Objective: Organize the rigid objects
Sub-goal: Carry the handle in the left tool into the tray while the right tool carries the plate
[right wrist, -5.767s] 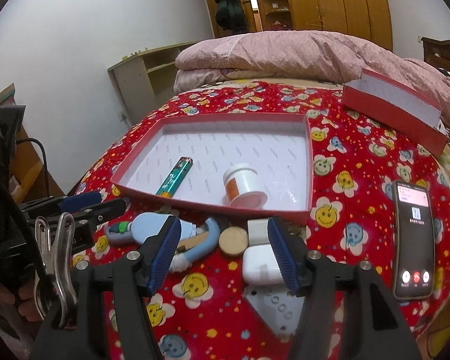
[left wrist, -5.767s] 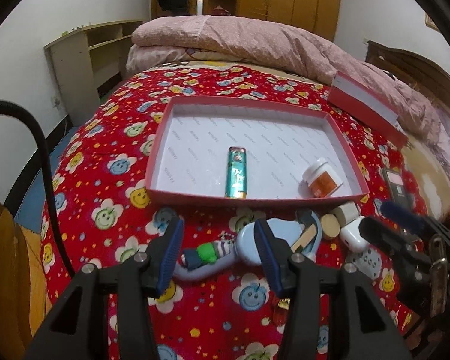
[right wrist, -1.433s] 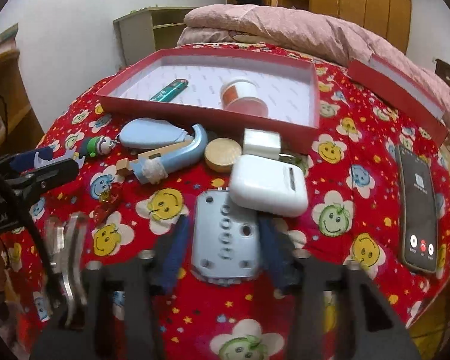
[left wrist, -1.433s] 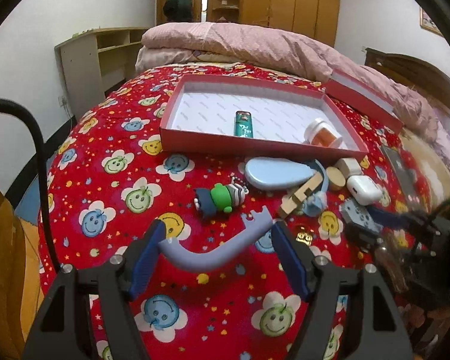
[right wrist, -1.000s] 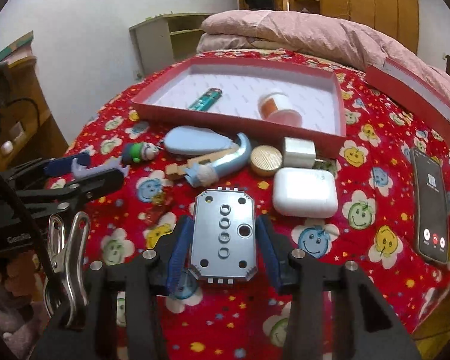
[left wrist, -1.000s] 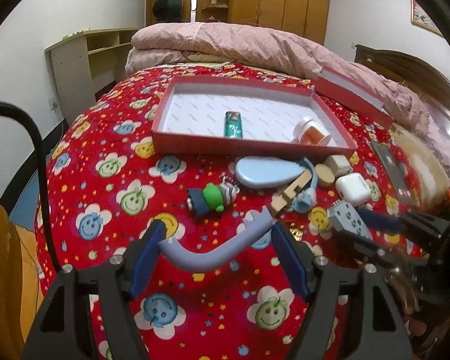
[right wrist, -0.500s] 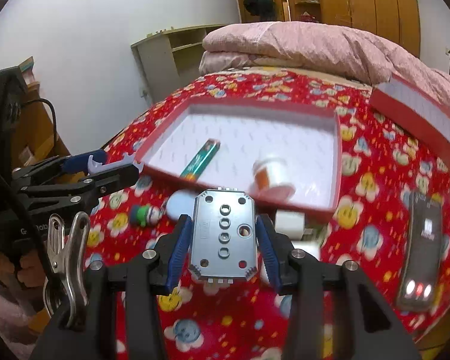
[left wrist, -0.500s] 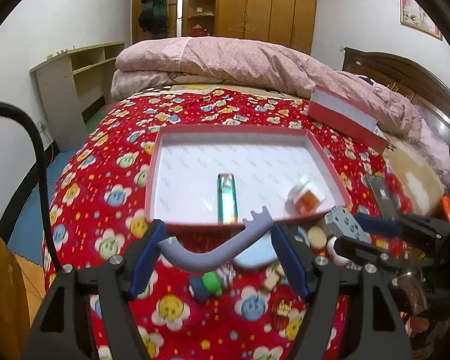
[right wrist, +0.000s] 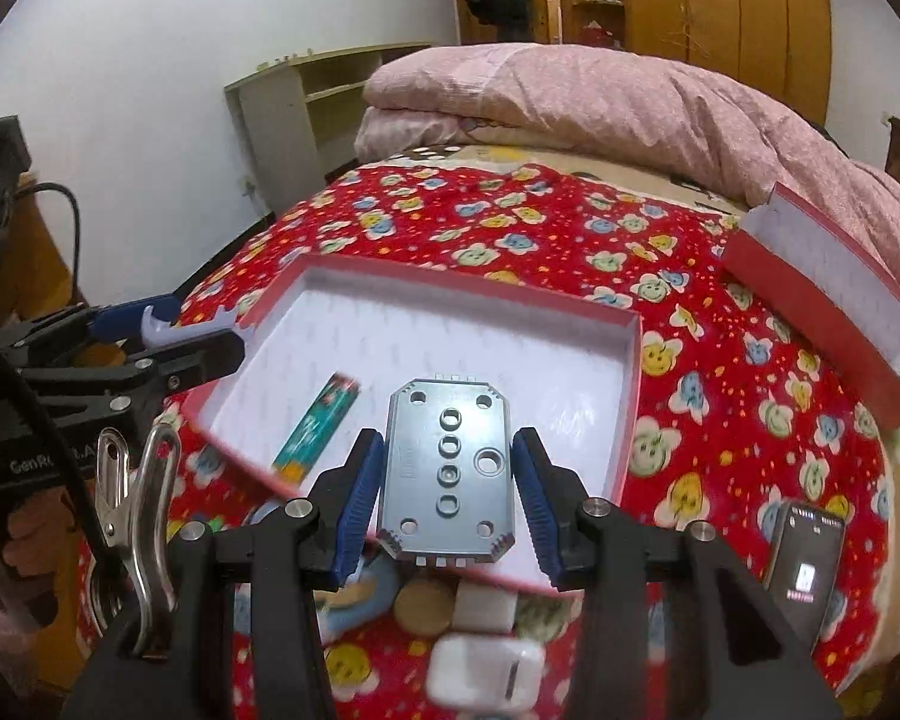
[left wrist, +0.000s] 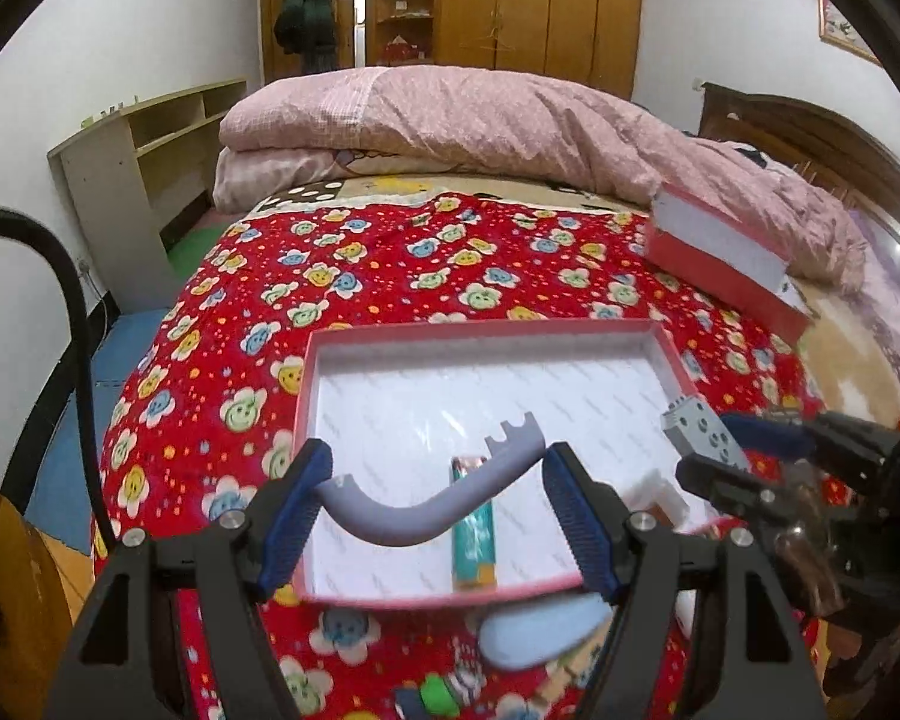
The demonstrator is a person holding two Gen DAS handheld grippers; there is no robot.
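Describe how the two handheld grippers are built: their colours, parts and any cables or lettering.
Both the left gripper and the right gripper have black angular frames, silver screws and ribbed blue finger pads. A black cable loops beside the left one, whose body bears partly hidden white lettering.

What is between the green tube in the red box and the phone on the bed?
In the right wrist view, the gray plate held by the right gripper sits between the green tube and the phone.
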